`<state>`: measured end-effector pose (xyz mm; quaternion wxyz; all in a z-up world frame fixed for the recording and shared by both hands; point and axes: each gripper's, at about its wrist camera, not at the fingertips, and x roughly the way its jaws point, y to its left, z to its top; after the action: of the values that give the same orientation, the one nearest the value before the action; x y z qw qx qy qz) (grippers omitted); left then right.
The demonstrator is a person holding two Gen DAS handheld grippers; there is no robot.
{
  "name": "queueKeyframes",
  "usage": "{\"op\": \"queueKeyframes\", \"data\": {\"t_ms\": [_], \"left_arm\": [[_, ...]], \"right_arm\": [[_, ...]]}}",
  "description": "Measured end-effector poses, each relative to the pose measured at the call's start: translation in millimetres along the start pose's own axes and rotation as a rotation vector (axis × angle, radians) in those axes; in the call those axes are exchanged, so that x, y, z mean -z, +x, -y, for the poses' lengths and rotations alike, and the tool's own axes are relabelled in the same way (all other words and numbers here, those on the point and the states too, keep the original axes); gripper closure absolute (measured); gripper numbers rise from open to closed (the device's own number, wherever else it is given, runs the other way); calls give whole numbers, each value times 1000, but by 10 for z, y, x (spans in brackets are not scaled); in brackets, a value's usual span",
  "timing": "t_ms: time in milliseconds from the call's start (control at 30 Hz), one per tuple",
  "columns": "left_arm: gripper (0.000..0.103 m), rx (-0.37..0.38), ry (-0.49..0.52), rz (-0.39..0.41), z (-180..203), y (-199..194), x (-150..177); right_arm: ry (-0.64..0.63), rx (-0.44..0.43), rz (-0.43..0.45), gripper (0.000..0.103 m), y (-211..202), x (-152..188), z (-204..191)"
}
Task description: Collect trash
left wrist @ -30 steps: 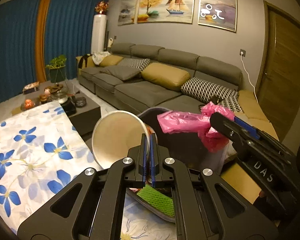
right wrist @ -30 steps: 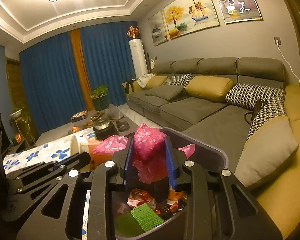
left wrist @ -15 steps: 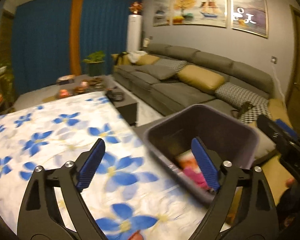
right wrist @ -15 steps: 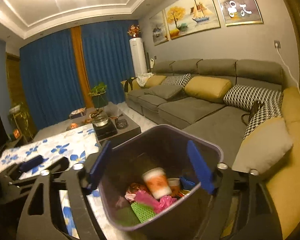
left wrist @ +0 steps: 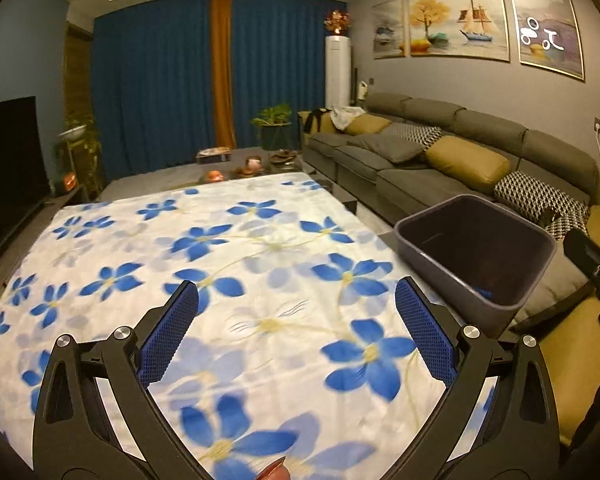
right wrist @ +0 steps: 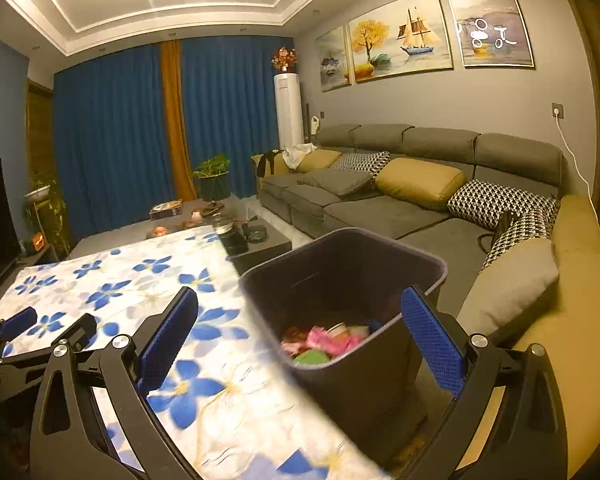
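A dark grey trash bin [right wrist: 348, 276] stands beside the table's right edge; it also shows in the left wrist view [left wrist: 476, 248]. Inside it lies trash [right wrist: 324, 342]: pink plastic, a green piece, a cup. My left gripper [left wrist: 296, 332] is open and empty above the flowered tablecloth [left wrist: 220, 248]. My right gripper [right wrist: 300, 340] is open and empty, over the table edge and the bin's near rim. The left gripper also shows at the left of the right wrist view [right wrist: 48, 328]. A small reddish thing [left wrist: 274, 472] peeks in at the bottom edge.
A grey sofa [right wrist: 400, 200] with yellow and patterned cushions runs along the right wall. A dark coffee table [right wrist: 228, 232] with a kettle and small items stands beyond the tablecloth. A TV [left wrist: 8, 152] is at the left, a plant [left wrist: 274, 128] by the blue curtains.
Both grippers opened and dropped their loads, the paper cup and the pink plastic, into the bin. Both then drew back and left, toward the table.
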<state>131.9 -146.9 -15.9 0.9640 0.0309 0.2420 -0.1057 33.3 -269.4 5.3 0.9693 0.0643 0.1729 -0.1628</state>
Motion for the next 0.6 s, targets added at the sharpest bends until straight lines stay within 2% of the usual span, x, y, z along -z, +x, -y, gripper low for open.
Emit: {"op": "queueKeyframes", "data": {"t_ms": [300,600], "left_arm": [[6,-20,-23,28,-315,-490,168],[6,-27,-26,54,-438,-805,291]], "right_arm": [[-39,4,5,5,-410,166,-323],[-57,-8,38,5,-766,227,-458]]}}
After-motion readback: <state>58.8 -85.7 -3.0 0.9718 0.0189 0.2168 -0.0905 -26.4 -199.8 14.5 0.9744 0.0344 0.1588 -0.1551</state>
